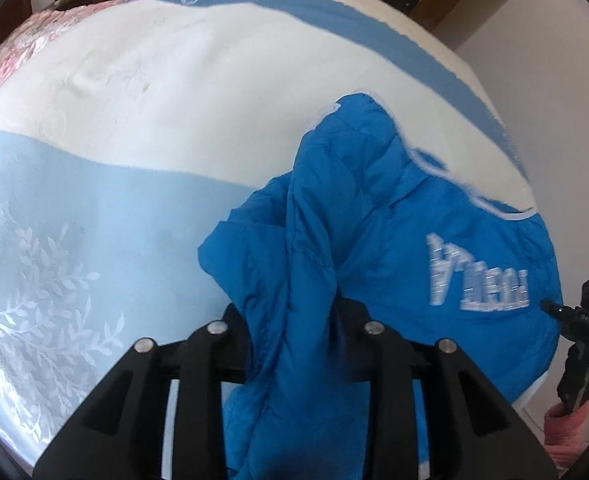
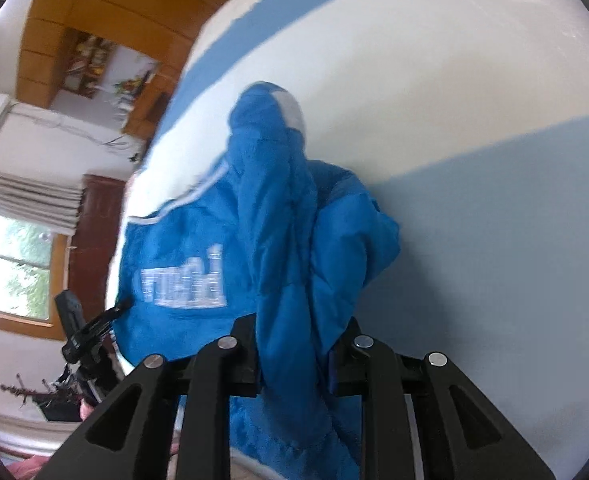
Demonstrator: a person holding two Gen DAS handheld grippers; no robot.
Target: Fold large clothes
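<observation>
In the left wrist view the left claw [image 1: 294,320] is closed tight on a bunched fold of the blue padded jacket [image 1: 394,240], which rises from between its fingers toward 12 o'clock and spreads to 3 o'clock, where white lettering [image 1: 478,276] shows. In the right wrist view the right claw [image 2: 294,344] likewise pinches a gathered ridge of the jacket [image 2: 286,240], with the lettering [image 2: 182,280] lying toward 9 o'clock. The jacket lies on the bed [image 1: 134,120], over its white and pale blue striped cover. A window [image 2: 14,264] sits at 9 o'clock in the right view.
</observation>
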